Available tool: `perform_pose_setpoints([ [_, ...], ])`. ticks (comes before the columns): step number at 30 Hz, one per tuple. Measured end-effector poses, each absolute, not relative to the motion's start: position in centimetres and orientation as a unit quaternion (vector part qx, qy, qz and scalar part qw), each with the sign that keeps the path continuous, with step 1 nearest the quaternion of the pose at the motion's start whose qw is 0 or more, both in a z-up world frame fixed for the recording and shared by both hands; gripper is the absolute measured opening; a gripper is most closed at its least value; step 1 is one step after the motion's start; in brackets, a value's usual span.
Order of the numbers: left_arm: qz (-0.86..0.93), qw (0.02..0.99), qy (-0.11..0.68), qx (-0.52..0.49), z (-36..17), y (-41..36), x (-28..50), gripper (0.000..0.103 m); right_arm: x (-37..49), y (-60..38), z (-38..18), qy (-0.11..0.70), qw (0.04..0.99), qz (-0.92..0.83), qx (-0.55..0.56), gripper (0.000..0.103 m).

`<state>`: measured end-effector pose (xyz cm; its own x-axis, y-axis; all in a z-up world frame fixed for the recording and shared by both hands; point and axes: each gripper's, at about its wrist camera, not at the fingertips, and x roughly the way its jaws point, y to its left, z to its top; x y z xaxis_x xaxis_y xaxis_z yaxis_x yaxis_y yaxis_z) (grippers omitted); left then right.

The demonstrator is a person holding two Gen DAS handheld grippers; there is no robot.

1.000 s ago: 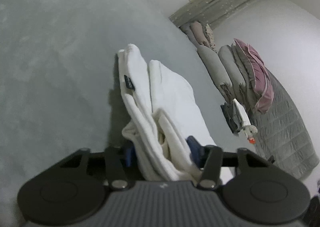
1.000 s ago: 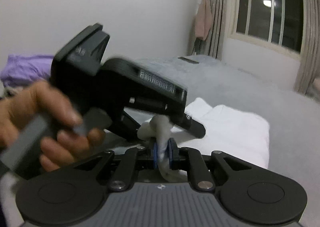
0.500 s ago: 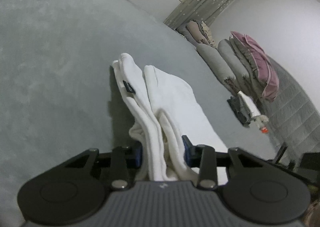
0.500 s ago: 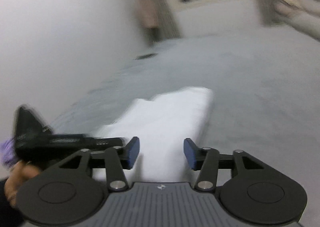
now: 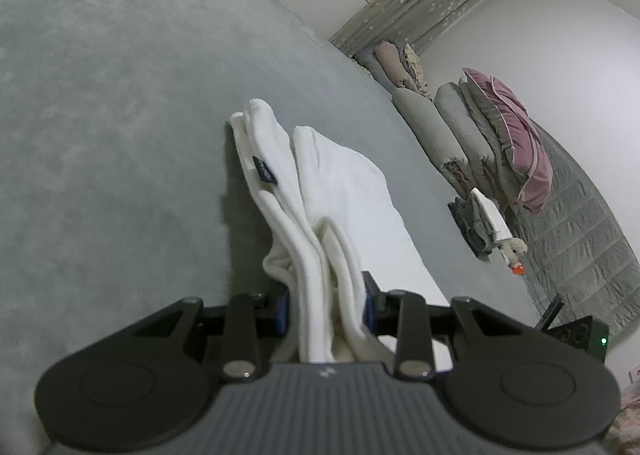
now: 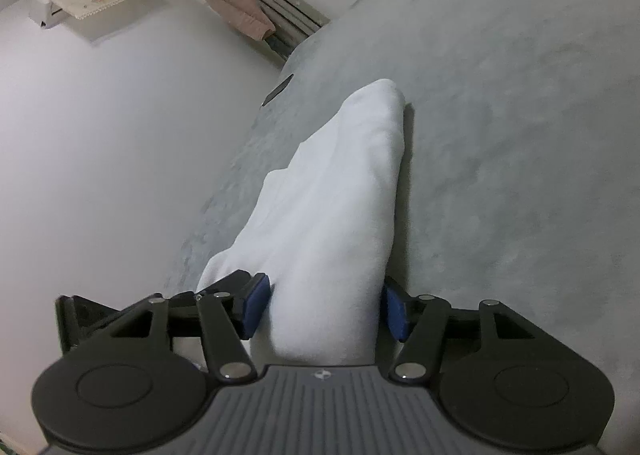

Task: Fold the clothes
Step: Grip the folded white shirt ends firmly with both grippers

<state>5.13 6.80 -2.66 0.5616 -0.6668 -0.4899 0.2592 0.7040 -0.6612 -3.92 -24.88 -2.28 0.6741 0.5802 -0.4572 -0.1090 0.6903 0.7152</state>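
One white garment (image 5: 340, 191), two grippers: left (image 5: 326, 305) clamped, right (image 6: 324, 305) spread.

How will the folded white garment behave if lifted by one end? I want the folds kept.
The folded white garment would likely sag: its layers bunch softly at the left gripper. It looks light and thick, so the fold could spread open.

A white garment (image 5: 336, 191), folded into thick layers with a small dark label (image 5: 265, 174), lies lengthwise on the grey bed (image 5: 100, 115).
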Motion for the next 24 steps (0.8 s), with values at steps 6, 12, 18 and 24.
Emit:
perform_pose_setpoints([
  [6, -0.27, 0.855, 0.371, -0.243, -2.4, 6.4, 4.5, 0.03, -4.6, -23.0, -1.4, 0.331, 0.881, 0.174, 0.29, 0.055],
  [12, -0.263, 0.873, 0.356, -0.202, -1.3, 5.7, 3.7, 0.029, -5.5, -21.1, -0.2, 0.307, 0.914, 0.145, 0.222, 0.048],
  [18, -0.254, 0.894, 0.328, -0.168, 0.4, 5.9, 2.4, 0.029, -7.4, -17.8, 1.5, 0.247, 0.954, 0.141, 0.09, 0.046],
  [24, -0.247, 0.887, 0.352, -0.17, -0.7, 6.0, 2.8, 0.029, -5.6, -19.9, -0.4, 0.303, 0.926, 0.157, 0.161, 0.049],
])
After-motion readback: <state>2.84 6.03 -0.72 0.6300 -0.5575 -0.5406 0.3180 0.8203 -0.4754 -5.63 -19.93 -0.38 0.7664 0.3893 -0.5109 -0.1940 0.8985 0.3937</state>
